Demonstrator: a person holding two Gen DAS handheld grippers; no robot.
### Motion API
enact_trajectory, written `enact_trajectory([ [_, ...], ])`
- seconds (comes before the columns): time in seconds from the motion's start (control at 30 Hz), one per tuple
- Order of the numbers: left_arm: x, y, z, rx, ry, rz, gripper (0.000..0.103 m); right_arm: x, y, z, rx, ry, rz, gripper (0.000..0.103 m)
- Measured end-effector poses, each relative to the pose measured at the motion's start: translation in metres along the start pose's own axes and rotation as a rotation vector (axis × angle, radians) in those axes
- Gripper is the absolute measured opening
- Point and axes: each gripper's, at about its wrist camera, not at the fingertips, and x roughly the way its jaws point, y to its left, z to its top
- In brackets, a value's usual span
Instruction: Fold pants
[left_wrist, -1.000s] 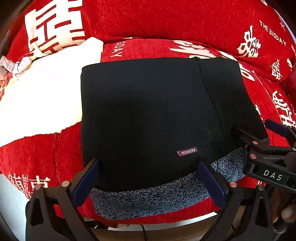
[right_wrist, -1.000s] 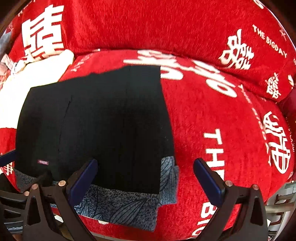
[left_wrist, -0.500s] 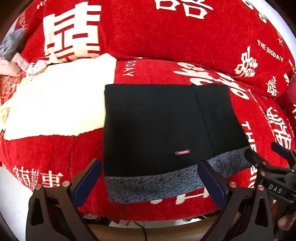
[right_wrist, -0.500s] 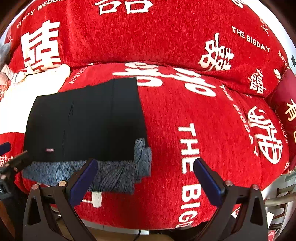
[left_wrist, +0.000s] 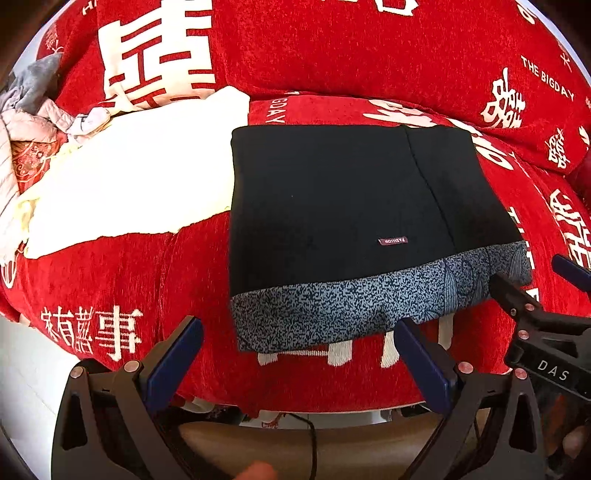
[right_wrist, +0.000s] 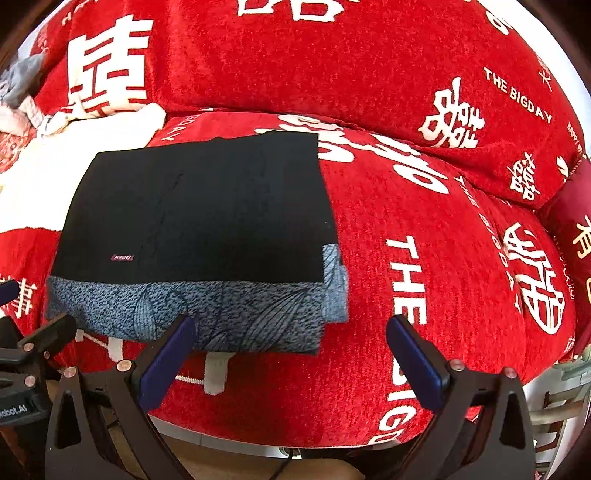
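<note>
Red sofa cover (left_wrist: 122, 273), chenille-like, printed with white Chinese characters and "THE BIGDAY" text (right_wrist: 517, 94). White cloth (left_wrist: 140, 173) spread over the left seat cushion. Pile of grey and pink clothes (left_wrist: 33, 107) at far left against the backrest. Dark red cushion (right_wrist: 572, 229) with gold characters at far right. Black cable (left_wrist: 312, 443) below the sofa's front edge.

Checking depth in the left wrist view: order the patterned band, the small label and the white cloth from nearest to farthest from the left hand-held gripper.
From the left hand-held gripper:
1. Patterned band, just ahead.
2. Label, on the black panel, right of centre.
3. White cloth, far left.
</note>
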Motion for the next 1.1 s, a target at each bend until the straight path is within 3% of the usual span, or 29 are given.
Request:
enact_trajectory([
  [1.1,-0.013,-0.013,-0.006,-0.005,-0.027,0.011,0.103,-0.020,0.006,0.004,-0.007,-0.039,0.007,0.103],
])
